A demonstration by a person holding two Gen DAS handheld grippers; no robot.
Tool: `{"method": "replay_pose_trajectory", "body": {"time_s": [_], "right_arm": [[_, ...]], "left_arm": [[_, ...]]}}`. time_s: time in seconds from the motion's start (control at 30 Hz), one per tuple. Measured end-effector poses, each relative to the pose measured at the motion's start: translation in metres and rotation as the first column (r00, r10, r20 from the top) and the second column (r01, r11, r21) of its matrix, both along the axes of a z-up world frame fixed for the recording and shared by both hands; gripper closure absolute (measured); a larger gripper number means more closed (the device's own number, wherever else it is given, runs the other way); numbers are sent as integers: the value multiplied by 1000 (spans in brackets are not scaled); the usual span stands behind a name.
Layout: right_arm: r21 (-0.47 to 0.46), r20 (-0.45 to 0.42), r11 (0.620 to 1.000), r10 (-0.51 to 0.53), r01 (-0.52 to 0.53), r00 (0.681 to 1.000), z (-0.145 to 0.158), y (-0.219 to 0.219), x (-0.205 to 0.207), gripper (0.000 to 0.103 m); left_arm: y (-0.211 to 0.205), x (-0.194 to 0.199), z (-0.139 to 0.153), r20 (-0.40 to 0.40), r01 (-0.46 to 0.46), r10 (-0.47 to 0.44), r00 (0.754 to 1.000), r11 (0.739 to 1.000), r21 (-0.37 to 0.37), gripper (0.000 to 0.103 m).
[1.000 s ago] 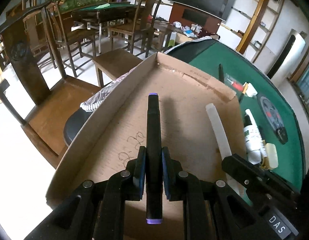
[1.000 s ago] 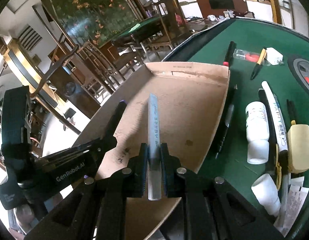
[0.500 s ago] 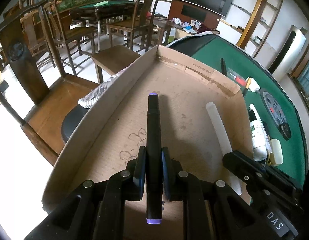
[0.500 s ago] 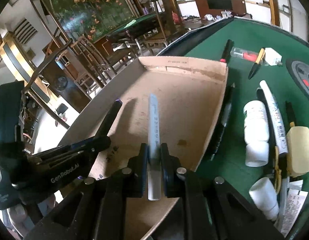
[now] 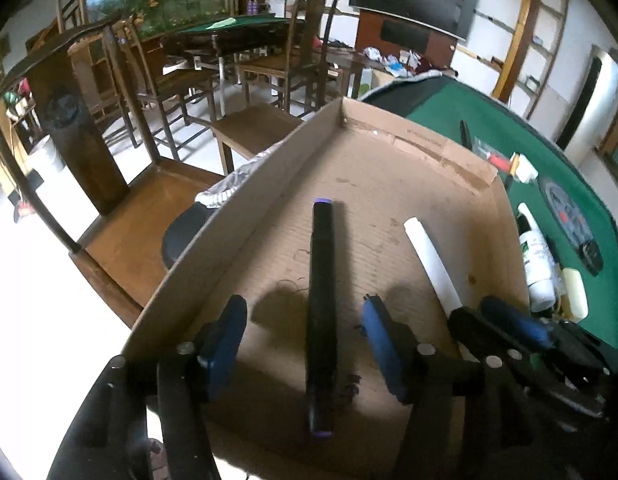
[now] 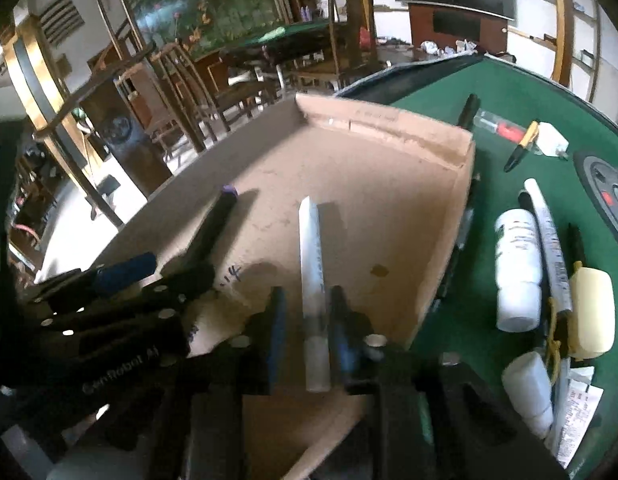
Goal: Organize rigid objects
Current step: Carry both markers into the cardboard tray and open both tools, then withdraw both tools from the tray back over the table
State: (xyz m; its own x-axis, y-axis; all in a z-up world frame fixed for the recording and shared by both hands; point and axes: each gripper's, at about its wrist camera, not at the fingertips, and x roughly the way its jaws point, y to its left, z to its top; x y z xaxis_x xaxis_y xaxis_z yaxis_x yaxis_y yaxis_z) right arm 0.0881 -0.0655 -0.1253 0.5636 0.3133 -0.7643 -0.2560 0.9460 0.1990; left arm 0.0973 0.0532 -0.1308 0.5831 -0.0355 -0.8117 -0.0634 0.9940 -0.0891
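Note:
A shallow cardboard tray (image 5: 389, 168) lies on the green table. A black marker with purple ends (image 5: 321, 304) lies on the tray floor between the fingers of my left gripper (image 5: 303, 312), which is open wide and not touching it. A white tube (image 6: 313, 276) lies in the tray between the fingers of my right gripper (image 6: 305, 312), whose jaws stand slightly apart from it. The tube (image 5: 431, 260) also shows in the left wrist view, and the marker (image 6: 213, 228) in the right wrist view.
On the green felt (image 6: 509, 92) right of the tray lie a white bottle (image 6: 517, 264), a long white tube (image 6: 549, 236), a yellow block (image 6: 591, 312), several pens (image 6: 517, 152) and a black disc (image 6: 607, 196). Wooden chairs (image 5: 121, 168) stand left of the table.
Both grippers were shut on their objects; now the left has opened wide and the right has opened slightly. The marker and the tube now lie on the tray floor.

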Motion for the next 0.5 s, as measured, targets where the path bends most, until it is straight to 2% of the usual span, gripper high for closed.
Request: {"method": "replay_pose_trajectory", "body": {"time_s": [0.03,0.1,0.2,0.37,0.5], "right_arm": [[31,11,1000,0,0,1000,4,-5,-3,60],[93,24,996,5,-8,1000,10,-15,-10,56],[161,53,987,13,-21,998,23,-31,-24,45],[216,102,976,-17,-5,995,41,-64,-54,37],[257,107,966,-66,36,992,44,-102,-72,34]], "left_arm": [[3,-3,3,3,-11,11,1000,1000,-10,33],[6,-8,8,19,-33,33,999,999,-18,32],[5,-23,21,60,-58,61,996,998,-39,30],[-9,-57,43,145,-86,91,985,995,-44,25],[-37,-73,53,173,-21,28,984,999,-45,22]]}}
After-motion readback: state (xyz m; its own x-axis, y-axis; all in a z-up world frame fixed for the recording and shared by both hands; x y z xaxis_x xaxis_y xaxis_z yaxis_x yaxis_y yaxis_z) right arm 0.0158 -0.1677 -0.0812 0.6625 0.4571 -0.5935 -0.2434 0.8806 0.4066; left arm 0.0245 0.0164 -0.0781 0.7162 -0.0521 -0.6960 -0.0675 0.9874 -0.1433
